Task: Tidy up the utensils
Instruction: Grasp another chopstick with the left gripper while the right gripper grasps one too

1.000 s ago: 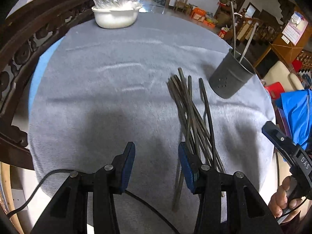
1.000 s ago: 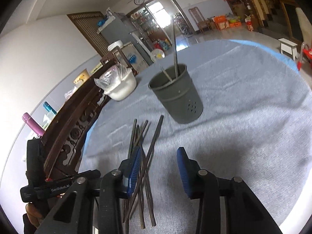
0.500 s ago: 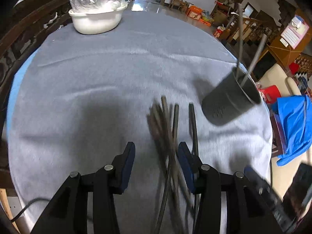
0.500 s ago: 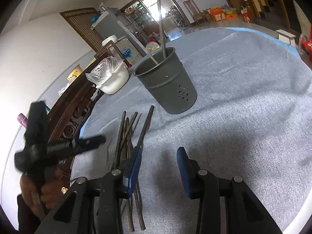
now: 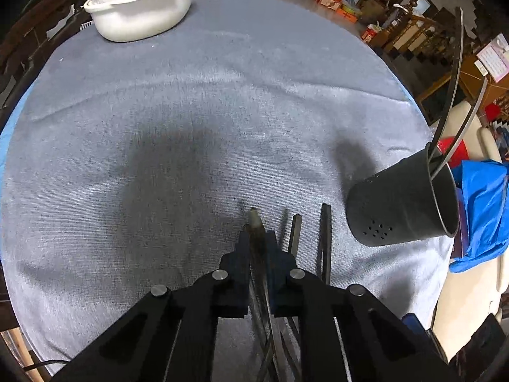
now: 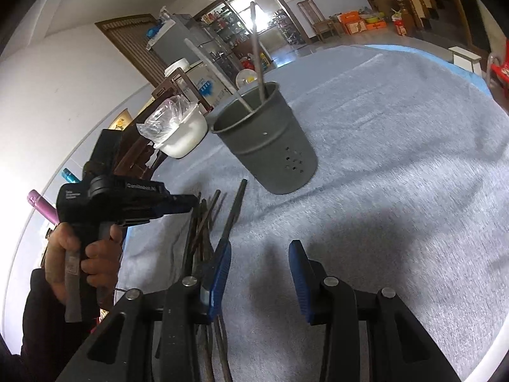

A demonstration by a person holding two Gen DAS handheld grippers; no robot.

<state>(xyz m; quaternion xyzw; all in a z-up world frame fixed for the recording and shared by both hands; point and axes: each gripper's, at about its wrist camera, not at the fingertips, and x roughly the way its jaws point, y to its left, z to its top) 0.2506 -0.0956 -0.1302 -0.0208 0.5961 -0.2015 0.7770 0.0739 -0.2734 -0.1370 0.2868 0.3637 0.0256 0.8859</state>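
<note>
My left claw [image 5: 257,238] is pinching one chopstick [image 5: 254,219], pointing away across the grey cloth [image 5: 191,111]; my right claw [image 6: 259,273] is staying half open, holding nothing.

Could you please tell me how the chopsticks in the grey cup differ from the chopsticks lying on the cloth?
The chopsticks in the grey cup stand upright, leaning on the rim; the chopsticks on the cloth lie flat in a loose pile. Two are in the grey cup; several lie on the cloth. All are thin and dark.

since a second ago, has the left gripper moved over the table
Yes. The left gripper has moved toward the white bowl and right, onto the chopsticks. Its jaws have just been closing and now pinch one chopstick.
</note>
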